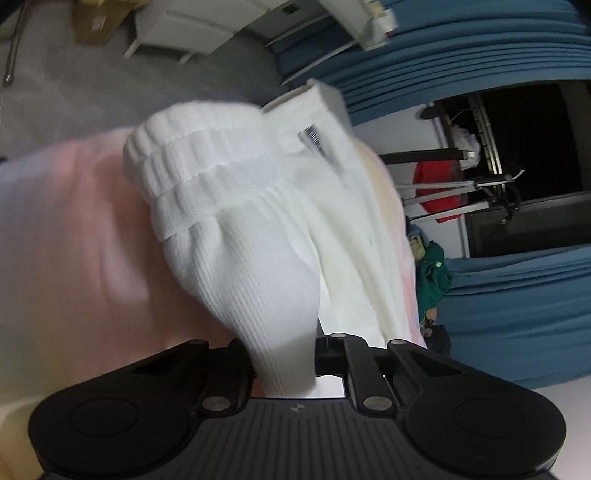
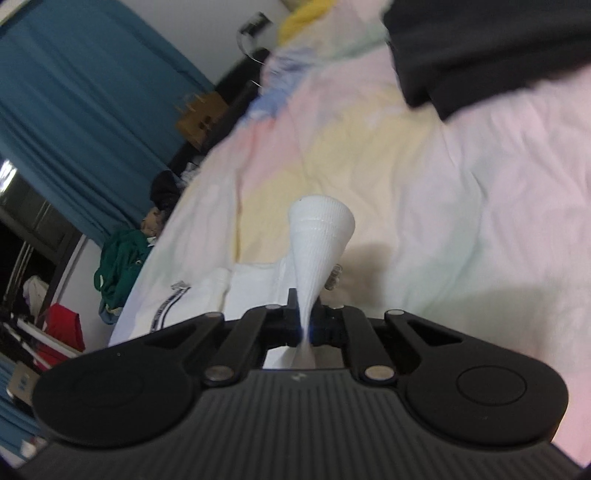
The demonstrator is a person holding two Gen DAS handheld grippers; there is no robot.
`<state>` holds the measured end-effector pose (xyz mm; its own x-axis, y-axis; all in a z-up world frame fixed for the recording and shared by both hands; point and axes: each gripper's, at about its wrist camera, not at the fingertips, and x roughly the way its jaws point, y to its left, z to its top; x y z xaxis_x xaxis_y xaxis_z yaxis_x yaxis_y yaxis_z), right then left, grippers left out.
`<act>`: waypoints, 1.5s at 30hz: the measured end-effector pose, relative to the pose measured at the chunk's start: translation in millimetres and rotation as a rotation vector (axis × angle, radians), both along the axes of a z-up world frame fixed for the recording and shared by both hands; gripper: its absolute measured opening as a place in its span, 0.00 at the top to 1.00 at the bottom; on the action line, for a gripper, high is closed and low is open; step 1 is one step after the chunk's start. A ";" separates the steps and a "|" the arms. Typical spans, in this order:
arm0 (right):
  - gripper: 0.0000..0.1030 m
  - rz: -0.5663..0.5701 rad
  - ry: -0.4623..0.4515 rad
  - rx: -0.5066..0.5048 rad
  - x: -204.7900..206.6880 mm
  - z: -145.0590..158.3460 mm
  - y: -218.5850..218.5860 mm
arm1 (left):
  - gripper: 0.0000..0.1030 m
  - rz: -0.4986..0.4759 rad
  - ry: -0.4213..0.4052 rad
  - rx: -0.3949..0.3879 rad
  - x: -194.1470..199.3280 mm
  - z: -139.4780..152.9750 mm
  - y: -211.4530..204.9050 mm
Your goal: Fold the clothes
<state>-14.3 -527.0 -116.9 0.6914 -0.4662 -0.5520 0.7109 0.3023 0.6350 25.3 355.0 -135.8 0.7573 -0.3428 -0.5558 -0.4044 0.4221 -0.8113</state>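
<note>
A white ribbed garment (image 1: 236,206) with a gathered elastic waistband lies bunched on a pastel pink and yellow bedsheet (image 1: 74,229). My left gripper (image 1: 284,356) is shut on a fold of this white fabric, which rises from between the jaws and hides the fingertips. In the right wrist view my right gripper (image 2: 304,326) is shut on a thin pinch of the white ribbed cloth (image 2: 319,236), which fans up into a cone. More of the white garment (image 2: 207,295), with a black-and-white striped trim, lies flat on the sheet (image 2: 461,192) to the left of the jaws.
A black garment (image 2: 480,51) lies on the bed at the far right. Blue curtains (image 2: 74,110) hang past the bed's edge, with a green cloth (image 2: 122,266) and a red cloth on a rack (image 2: 62,328) beside it. A white cabinet (image 1: 192,26) and a cardboard box (image 1: 96,22) stand on the grey floor.
</note>
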 end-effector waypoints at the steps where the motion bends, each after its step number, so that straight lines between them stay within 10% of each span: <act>1: 0.94 0.001 0.000 -0.017 -0.2 2.9 2.0 | 0.90 0.000 -0.010 0.008 -1.7 2.9 -0.6; 18: 0.95 0.007 -0.078 -0.048 -21.0 37.9 0.5 | 0.91 -0.009 -0.183 0.114 -18.4 81.0 -10.2; 29: 0.95 0.096 -0.022 -0.303 185.3 118.1 3.0 | 0.91 0.009 -0.136 0.157 180.1 136.7 -17.7; 37: 0.95 0.191 0.198 -0.400 362.6 47.5 -0.9 | 0.90 0.021 0.039 0.272 344.4 71.0 -36.9; 45: 0.93 0.232 0.210 -0.319 391.5 -21.4 -10.7 | 0.81 -0.032 0.126 0.306 400.5 21.9 -40.7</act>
<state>377.1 -537.8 -138.3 0.6858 -0.4815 -0.5457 0.7048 0.6262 0.3333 425.8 314.3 -113.9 0.6675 -0.1680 -0.7254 -0.4761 0.6528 -0.5892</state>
